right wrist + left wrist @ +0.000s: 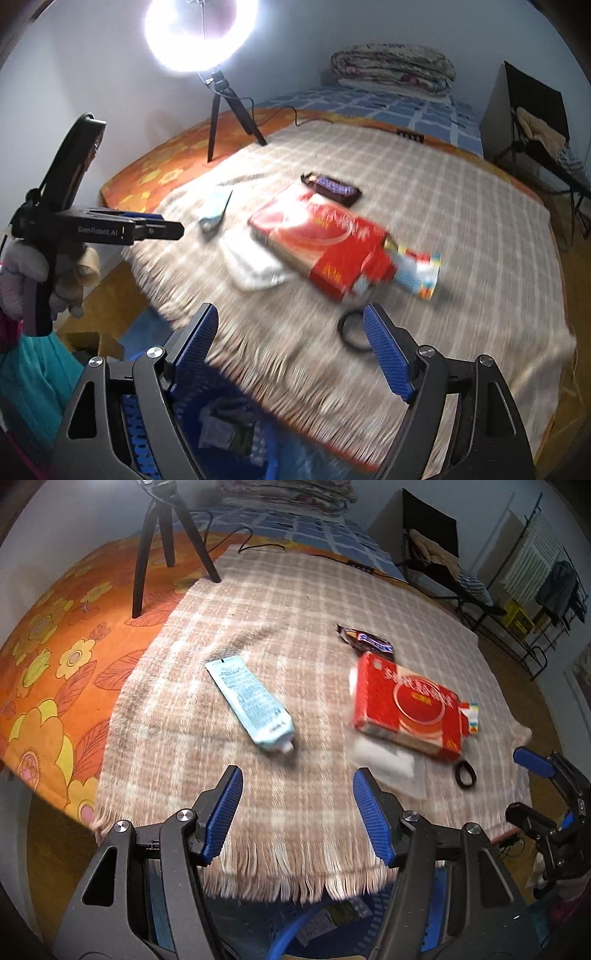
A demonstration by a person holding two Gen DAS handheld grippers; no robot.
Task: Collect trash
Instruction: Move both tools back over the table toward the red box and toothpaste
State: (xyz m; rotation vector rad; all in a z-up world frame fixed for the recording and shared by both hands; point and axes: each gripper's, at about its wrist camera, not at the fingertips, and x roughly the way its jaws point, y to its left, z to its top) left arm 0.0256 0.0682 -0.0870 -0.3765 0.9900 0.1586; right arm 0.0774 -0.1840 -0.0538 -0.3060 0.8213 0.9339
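On the checked blanket [295,602] lie a light blue tube [251,705], a red carton [406,705], a dark candy wrapper [365,639], a white tissue [384,762], a black hair ring [464,773] and a small colourful box [471,716]. My left gripper [297,812] is open and empty above the blanket's fringed edge. My right gripper [290,350] is open and empty near the same edge; it shows at the right of the left wrist view [532,786]. The right wrist view shows the carton [325,240], tube [216,210], wrapper [332,188], tissue [255,267], ring [351,332] and box [421,271]. The left gripper [162,229] is at its left.
A blue basket [207,424] holding scraps stands on the floor below the bed edge, also in the left wrist view [295,930]. A ring light on a tripod [221,107] stands on the orange floral sheet [55,657]. Folded bedding [391,66] lies at the back. A chair [443,572] stands right.
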